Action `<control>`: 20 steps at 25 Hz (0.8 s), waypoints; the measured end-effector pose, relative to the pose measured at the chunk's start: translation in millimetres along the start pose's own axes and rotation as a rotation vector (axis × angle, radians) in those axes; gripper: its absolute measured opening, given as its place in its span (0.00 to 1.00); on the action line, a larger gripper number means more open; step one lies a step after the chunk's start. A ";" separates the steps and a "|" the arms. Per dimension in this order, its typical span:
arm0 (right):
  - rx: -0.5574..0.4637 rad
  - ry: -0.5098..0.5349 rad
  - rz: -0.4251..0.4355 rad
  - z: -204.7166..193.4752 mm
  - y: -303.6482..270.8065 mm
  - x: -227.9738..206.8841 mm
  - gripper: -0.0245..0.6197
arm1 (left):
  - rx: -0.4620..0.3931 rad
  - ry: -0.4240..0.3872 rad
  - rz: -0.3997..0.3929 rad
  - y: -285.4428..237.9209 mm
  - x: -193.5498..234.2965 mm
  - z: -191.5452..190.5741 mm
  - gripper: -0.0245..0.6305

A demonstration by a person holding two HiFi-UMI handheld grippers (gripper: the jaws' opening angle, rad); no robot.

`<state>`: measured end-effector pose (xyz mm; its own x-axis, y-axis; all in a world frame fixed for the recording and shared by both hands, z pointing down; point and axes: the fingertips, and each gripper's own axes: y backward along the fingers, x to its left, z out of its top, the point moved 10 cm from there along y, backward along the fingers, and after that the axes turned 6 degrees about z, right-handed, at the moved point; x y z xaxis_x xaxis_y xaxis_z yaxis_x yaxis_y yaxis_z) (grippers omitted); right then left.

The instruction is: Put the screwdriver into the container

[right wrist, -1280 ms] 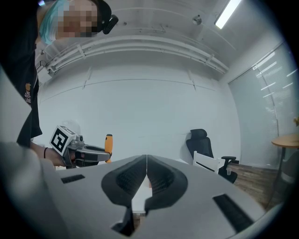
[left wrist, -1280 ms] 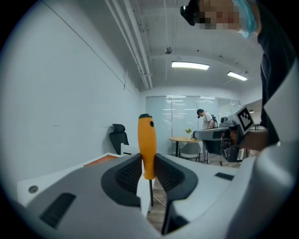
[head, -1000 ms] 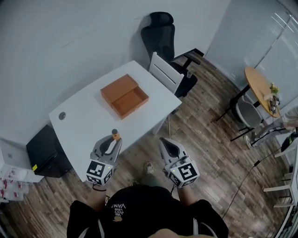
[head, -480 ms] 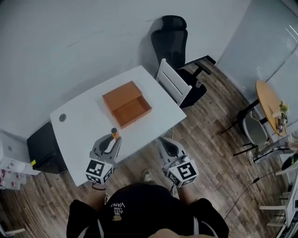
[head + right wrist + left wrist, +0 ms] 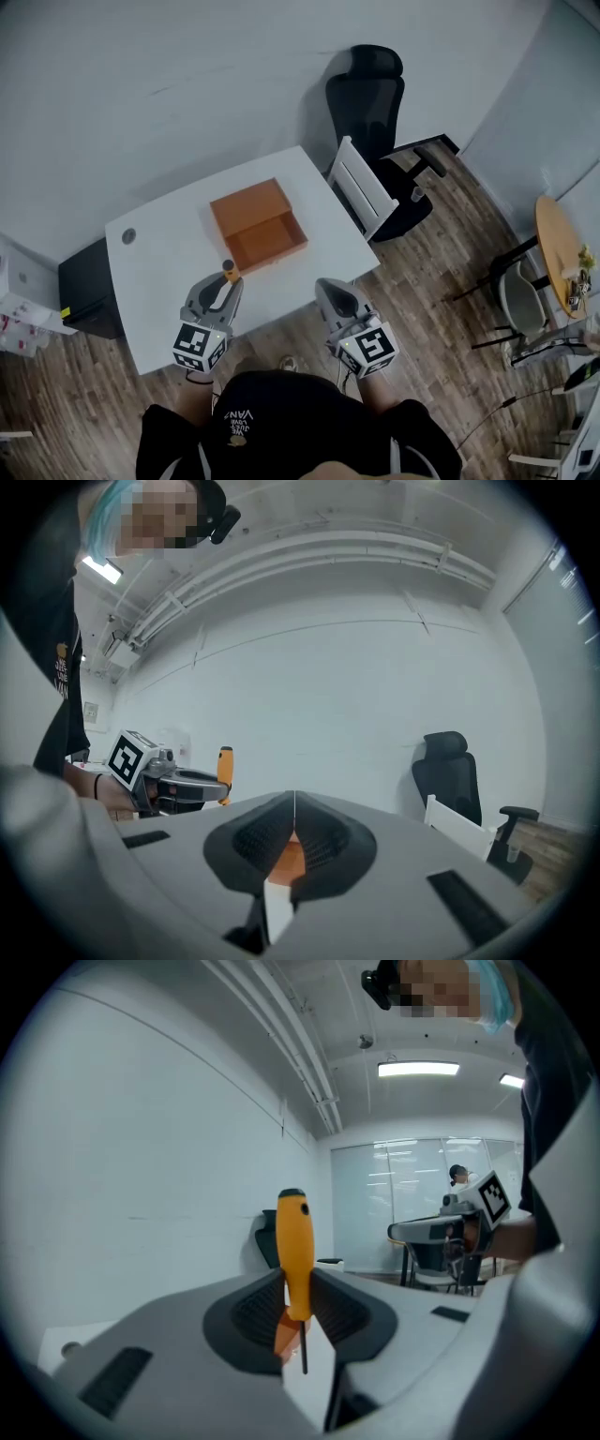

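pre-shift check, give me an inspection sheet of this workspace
surface: white table
job's things: orange-handled screwdriver upright in the left jaws; open orange rectangular box on the table, looks empty
clutter: small grey round disc near the table corner
grippers: left gripper shut on the screwdriver; right gripper shut, empty
cables: nothing seen on the table
surroundings: black office chair, white slatted chair, black cabinet

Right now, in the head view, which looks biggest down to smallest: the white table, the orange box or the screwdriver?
1. White table
2. Orange box
3. Screwdriver, held nearer the camera yet clearly smallest.
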<state>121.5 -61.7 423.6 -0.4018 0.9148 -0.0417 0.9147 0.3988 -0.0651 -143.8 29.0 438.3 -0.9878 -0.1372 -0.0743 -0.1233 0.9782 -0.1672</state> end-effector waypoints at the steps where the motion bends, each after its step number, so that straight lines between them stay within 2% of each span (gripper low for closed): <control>1: 0.000 0.000 0.004 0.7 -2.0 -4.7 0.06 | -0.001 0.000 0.005 -3.4 0.0 1.4 0.17; 9: -0.003 0.005 0.012 -1.1 -19.1 -20.8 0.06 | -0.004 -0.002 0.003 -23.7 7.1 1.6 0.17; 20: -0.014 -0.013 -0.056 2.1 -46.1 -15.8 0.06 | 0.008 -0.021 -0.060 -48.4 42.6 2.8 0.17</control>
<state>85.6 -94.7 425.2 -0.4530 0.8901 -0.0512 0.8912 0.4505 -0.0533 -179.6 -24.6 440.5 -0.9763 -0.1989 -0.0849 -0.1814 0.9668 -0.1798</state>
